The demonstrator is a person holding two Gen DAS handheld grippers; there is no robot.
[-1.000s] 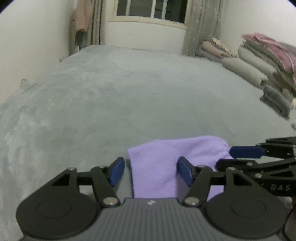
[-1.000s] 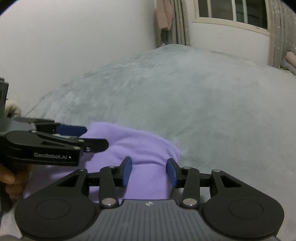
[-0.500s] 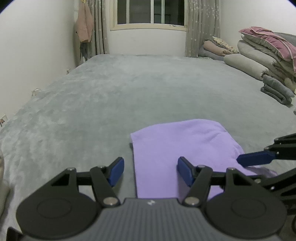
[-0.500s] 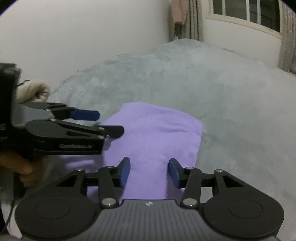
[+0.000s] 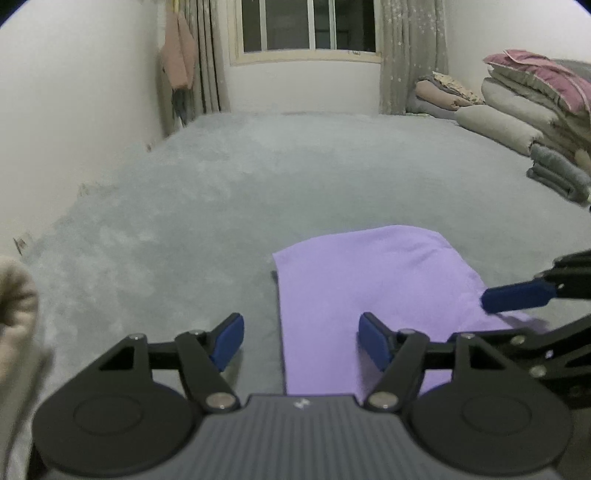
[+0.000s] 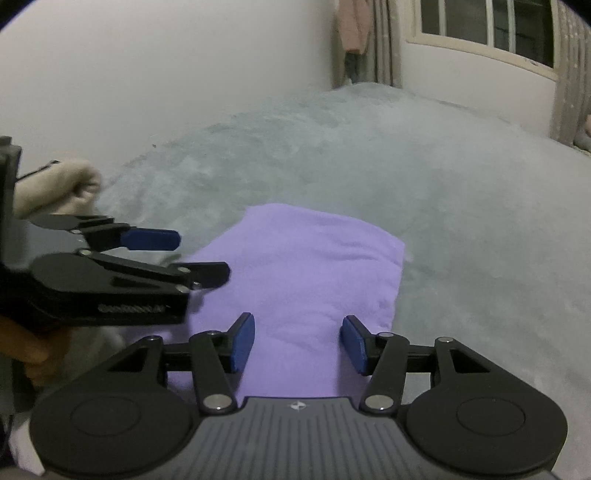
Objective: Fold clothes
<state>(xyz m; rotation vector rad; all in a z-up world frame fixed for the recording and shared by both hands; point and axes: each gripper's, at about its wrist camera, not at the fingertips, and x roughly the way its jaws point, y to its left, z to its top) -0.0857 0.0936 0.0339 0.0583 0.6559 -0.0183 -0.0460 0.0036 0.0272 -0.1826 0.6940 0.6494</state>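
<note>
A folded lilac garment [image 5: 373,291] lies flat on the grey plush surface [image 5: 258,192]; the right wrist view shows the same garment [image 6: 306,266] as a neat rectangle. My left gripper [image 5: 301,341] hovers open above the garment's near left edge, nothing between its blue pads. My right gripper [image 6: 298,343] is open too, held above the near end of the cloth. Each gripper shows in the other's view: the right one [image 5: 524,302] at the right edge, the left one [image 6: 162,254] at the left, held by a hand.
Stacked folded bedding and clothes [image 5: 532,110] line the right wall. A beige cloth pile [image 6: 55,184] sits at the near left. White walls, a window [image 5: 306,26] with curtains and a hanging pink garment [image 5: 177,59] stand at the far end.
Both grippers have risen and drawn back from the lilac garment, which now lies lower and fuller in both views. Both stay open.
</note>
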